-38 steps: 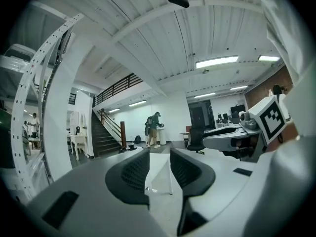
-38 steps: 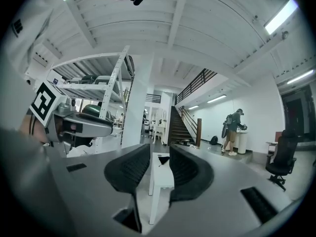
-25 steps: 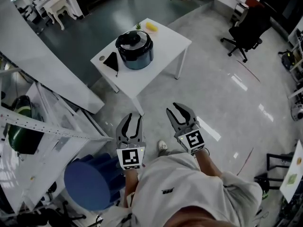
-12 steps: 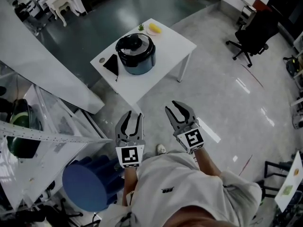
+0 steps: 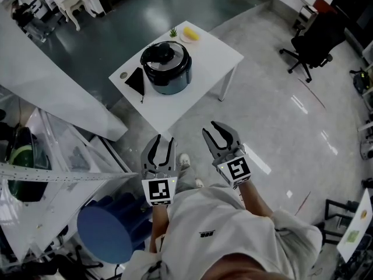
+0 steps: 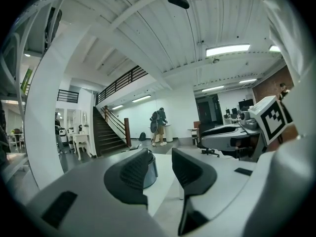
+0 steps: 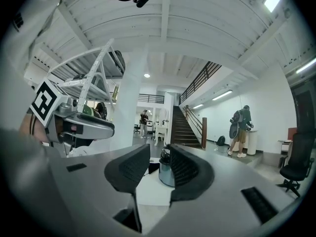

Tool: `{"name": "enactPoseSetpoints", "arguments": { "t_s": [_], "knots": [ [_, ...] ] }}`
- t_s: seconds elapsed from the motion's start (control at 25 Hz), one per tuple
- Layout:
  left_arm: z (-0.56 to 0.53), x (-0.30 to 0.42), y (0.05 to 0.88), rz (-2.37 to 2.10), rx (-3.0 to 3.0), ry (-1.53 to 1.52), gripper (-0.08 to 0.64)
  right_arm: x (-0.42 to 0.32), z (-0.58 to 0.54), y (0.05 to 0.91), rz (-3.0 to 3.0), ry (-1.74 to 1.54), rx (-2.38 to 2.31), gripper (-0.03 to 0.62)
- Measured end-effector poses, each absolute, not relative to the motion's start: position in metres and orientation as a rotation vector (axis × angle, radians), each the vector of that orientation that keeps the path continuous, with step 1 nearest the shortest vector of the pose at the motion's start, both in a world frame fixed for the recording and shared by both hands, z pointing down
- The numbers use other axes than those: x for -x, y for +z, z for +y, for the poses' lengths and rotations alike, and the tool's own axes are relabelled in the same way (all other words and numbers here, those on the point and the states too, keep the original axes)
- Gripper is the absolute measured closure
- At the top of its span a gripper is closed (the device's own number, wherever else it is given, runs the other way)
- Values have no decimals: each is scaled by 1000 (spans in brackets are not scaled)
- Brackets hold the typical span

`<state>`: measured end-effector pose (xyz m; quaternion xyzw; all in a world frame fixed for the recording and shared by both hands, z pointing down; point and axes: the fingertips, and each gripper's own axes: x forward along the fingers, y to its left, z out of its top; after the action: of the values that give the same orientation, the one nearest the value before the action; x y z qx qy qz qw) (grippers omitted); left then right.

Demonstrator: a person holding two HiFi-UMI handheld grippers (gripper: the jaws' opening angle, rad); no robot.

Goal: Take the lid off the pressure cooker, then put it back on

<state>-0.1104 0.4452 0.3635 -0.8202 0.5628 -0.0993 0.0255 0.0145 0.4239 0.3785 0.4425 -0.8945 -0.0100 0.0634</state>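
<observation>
Closer now, pressure cooker (image 5: 166,67) well ahead; left claw (image 5: 162,140) just spreading, right claw (image 5: 213,130) parted, both empty.

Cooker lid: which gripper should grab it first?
Probably right. The right gripper aims at the cooker, seen between its open jaws. The left gripper, jaws just opening, has it half hidden behind one jaw. Both are far from it.
</observation>
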Motion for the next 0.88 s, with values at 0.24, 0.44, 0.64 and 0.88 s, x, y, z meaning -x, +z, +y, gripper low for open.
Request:
{"name": "enactPoseSetpoints", "arguments": {
  "t_s": [0.24, 0.44, 0.64, 0.88],
  "knots": [
    [415, 112, 368, 1721, 2544, -299, 396, -11, 396, 385, -2693, -38, -1328, 479],
    [381, 120, 371, 1721, 2545, -296, 396, -2, 363, 390, -2688, -32, -1330, 479],
    [336, 129, 372, 1731, 2555, -286, 391, 6, 320, 389, -2668, -26, -1322, 479],
    [277, 139, 374, 1724, 2585, -317, 380, 17, 264, 396, -2623, 15, -1289, 479]
  ]
}}
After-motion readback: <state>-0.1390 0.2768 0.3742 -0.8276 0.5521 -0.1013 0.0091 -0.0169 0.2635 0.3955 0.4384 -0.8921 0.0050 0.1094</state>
